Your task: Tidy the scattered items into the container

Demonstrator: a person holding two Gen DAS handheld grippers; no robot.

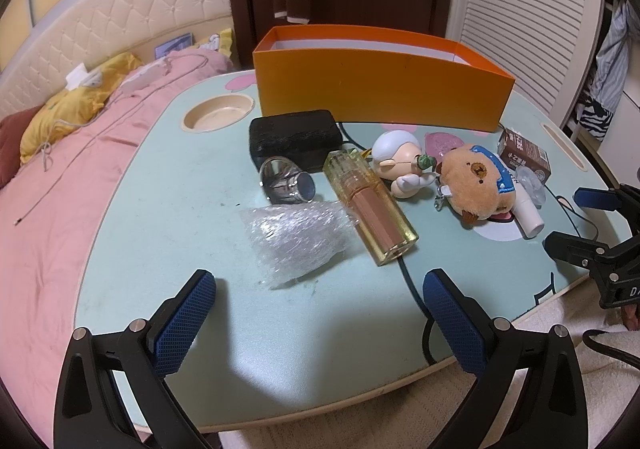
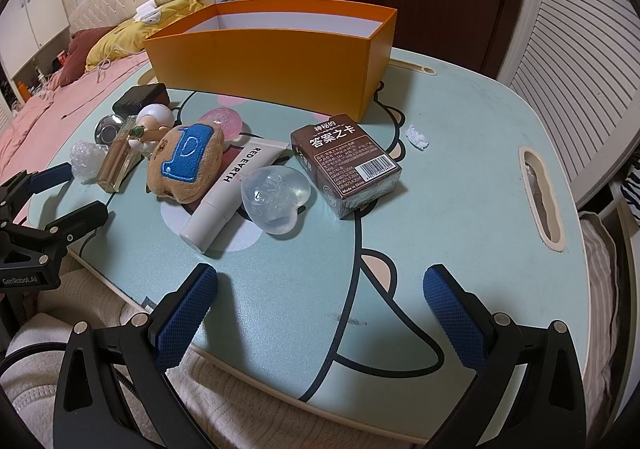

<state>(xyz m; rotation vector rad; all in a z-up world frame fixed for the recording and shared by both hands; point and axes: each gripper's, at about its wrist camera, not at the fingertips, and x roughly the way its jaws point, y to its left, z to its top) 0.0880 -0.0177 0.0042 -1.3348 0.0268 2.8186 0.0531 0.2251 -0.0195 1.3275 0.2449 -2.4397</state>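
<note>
Both my left gripper [image 1: 320,309] and right gripper [image 2: 320,305] gape wide, holding nothing. I'd straddle the near brown card box [image 2: 346,165] squarely, then lift it into the far orange container [image 2: 272,61].

Orange box [image 1: 380,89], mint-green table [image 1: 180,217]

The left gripper [image 1: 319,291] hangs low with its blue-padded fingers [image 1: 184,323] spread wide, gripping nothing. The right gripper [image 2: 320,289] sits level beside it, likewise wide open and empty. In each wrist view the other gripper shows at the frame edge, its fingers also parted.
</note>
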